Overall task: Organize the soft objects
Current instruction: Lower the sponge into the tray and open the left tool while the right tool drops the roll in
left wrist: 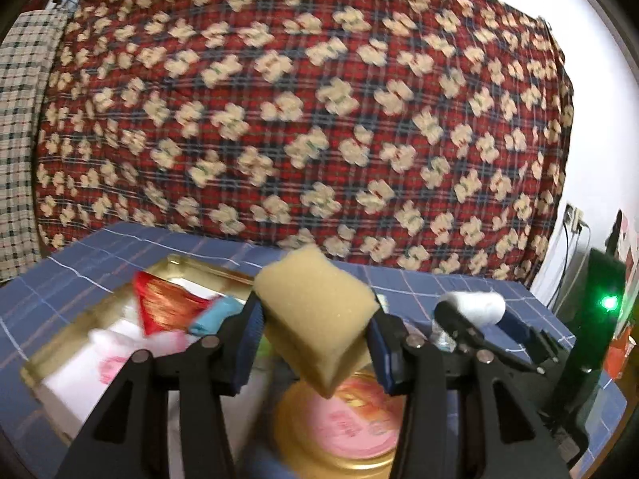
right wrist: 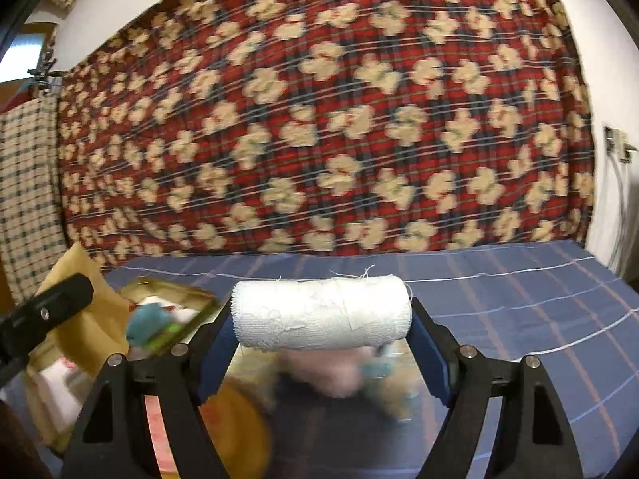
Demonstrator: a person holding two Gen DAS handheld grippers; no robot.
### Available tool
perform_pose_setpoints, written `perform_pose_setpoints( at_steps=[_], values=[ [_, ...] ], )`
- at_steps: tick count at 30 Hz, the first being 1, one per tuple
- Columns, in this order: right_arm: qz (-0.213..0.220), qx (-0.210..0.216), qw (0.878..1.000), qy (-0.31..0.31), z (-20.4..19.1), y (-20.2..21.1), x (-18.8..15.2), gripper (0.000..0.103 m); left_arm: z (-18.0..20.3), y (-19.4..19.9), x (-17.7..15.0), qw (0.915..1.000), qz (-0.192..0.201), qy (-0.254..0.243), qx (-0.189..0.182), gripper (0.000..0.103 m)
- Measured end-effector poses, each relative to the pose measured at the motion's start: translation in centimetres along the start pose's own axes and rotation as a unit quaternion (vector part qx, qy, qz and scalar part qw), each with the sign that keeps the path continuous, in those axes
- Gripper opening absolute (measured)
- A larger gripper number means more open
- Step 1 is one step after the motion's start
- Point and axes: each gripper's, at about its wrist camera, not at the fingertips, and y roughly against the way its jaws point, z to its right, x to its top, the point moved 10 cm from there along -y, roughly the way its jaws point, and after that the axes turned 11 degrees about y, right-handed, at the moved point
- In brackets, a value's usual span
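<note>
In my left gripper (left wrist: 315,333) the blue-padded fingers (left wrist: 248,335) pinch a tan sponge block (left wrist: 315,315) by its two sides, the block tilted with one corner pointing down, lifted clear of the blue plaid cloth (left wrist: 120,247) that covers the counter. Below and left of it sits a gold-rimmed tray (left wrist: 175,263) holding a red-and-gold wrapper (left wrist: 159,303), a light blue soft piece (left wrist: 211,315) and white material, all blurred. Directly under the sponge lies a round gold lid with a pink centre (left wrist: 339,427).

My right gripper (right wrist: 321,333) holds a white gauze roll (right wrist: 321,313) crosswise, its fingers (right wrist: 217,343) spread wide and pressing on the roll's two ends, loose threads standing up from the top edge. The roll hangs above the counter; what lies beneath it is too smeared to name. From the left wrist view, the right gripper sits just to the right of the sponge, near but apart.

A red plaid quilt with cream flower shapes (left wrist: 319,99) fills the background.
</note>
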Motion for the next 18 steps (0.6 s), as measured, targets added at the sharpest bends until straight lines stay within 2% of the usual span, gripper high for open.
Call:
perform_pose_setpoints(
  at_steps=[8, 13, 18],
  values=[
    [-0.001, 0.100, 0.995, 0.006, -8.9, 1.2, 2.3, 0.081, -7.1, 3.4, 3.1, 0.9988, 0.019, 0.014, 0.043, 0.047],
    [-0.017, 0.149, 0.988, 0.041, -14.4, 1.7, 2.3, 0.081, -11.7, 3.9, 3.3, 0.9973, 0.003, 0.025, 0.070, 0.047],
    [-0.030, 0.173, 0.981, 0.076, -18.2, 1.8, 1.6, 0.081, -15.0, 3.6, 2.6, 0.9947, -0.017, 0.028, 0.097, 0.049]
  ],
)
